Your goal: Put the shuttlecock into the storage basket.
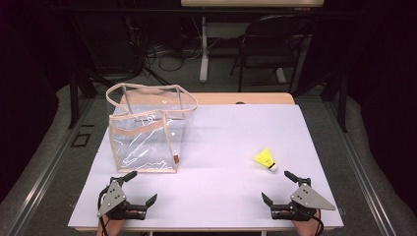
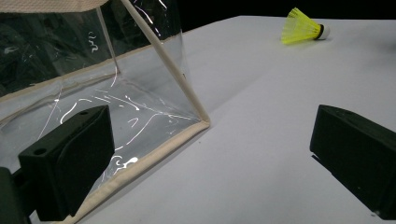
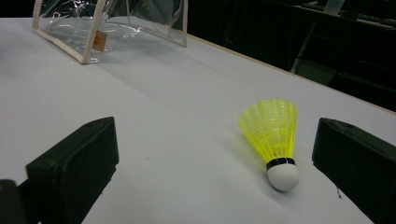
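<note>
Clearly the yellow shuttlecock (image 1: 264, 160) is the right gripper's (image 1: 281, 190) business: it lies on the right half of the white tabletop (image 1: 221, 147), just beyond and slightly left of that gripper, and well apart from the left gripper (image 1: 141, 188) across the tabletop. It rests on its side, its long axis slanting across the surface, white cork tip (image 3: 283, 177) toward the near right and the feathered skirt pointing far and left. In the right gripper view it sits ahead of the 2 jaws, closer to the right one, touching neither. Both grippers stand with jaws wide apart and empty. The clear bag (image 1: 147, 130) stands upright at the far left, its near corner just ahead of the left gripper's jaws. A reach would probably need only a short forward push, jaws straddling the cork.
</note>
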A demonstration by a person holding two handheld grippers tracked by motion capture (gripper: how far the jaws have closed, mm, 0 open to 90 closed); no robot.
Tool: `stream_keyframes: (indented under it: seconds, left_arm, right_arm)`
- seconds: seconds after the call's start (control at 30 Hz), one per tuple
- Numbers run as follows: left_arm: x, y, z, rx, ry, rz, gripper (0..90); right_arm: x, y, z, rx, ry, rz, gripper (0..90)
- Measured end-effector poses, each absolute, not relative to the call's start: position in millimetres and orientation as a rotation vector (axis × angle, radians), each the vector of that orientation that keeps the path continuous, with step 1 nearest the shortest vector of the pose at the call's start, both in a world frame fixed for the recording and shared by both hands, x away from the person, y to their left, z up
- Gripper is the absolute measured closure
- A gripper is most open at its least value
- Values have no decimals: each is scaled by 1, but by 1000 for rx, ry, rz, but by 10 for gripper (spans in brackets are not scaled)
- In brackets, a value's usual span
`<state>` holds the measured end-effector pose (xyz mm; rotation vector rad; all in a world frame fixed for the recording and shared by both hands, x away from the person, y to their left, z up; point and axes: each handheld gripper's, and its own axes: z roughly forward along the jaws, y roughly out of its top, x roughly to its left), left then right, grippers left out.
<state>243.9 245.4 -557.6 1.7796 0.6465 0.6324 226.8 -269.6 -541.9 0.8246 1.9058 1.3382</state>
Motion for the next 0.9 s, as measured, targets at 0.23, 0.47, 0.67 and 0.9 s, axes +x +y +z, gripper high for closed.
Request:
stream_keyframes:
  seconds: [0.23, 0.47, 0.67, 0.9]
  left_arm:
    - [243, 247, -558, 1792, 643, 631, 0]
    - [242, 248, -558, 1783, 647, 629, 1]
    - [243, 246, -559, 1791, 643, 632, 1]
    - [244, 247, -559, 1787, 643, 633, 1]
  right_arm:
    - [231, -267, -542, 832, 1967, 1285, 0]
    - [234, -263, -540, 841, 1988, 1244, 0]
    - [239, -261, -538, 880, 2021, 1201, 0]
    - [246, -258, -538, 917, 2075, 1134, 0]
